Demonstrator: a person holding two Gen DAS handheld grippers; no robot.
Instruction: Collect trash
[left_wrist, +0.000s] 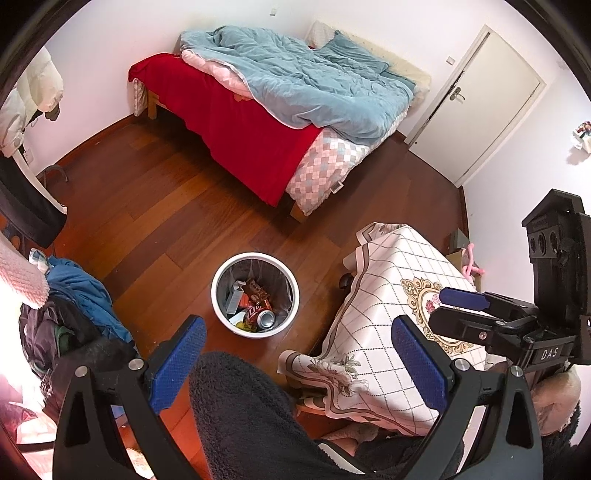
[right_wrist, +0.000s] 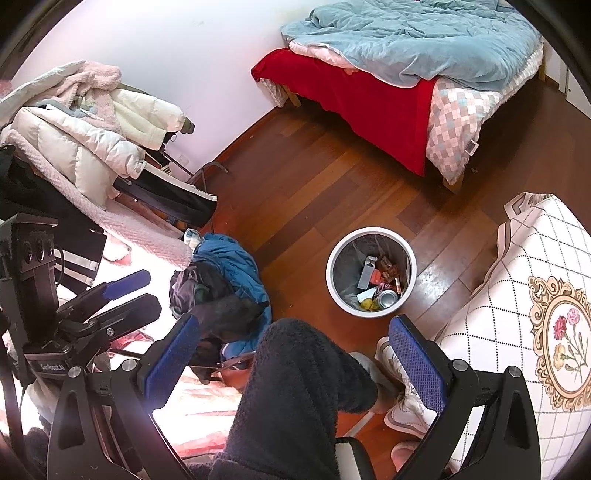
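Nearest the cameras, the left gripper has its blue-padded fingers spread wide with nothing between them. The right gripper is spread the same way and is also empty. Both hang above the person's dark fleece-clad leg, which fills the gap between the fingers in each view. A white shoe shows beside the leg in the right wrist view.

Just past the leg, the white bin stands upright on the wooden floor. Trash lies inside it: a silver can, a grey carton and some red and brown wrappers.

To the bin's right is a table with a checked cloth. To its left, a heap of blue and dark clothes lies on a chair, and pale jackets are piled beyond.

Farther off, a bed with a red blanket and a blue duvet stands against the wall. A white door is near its far end.
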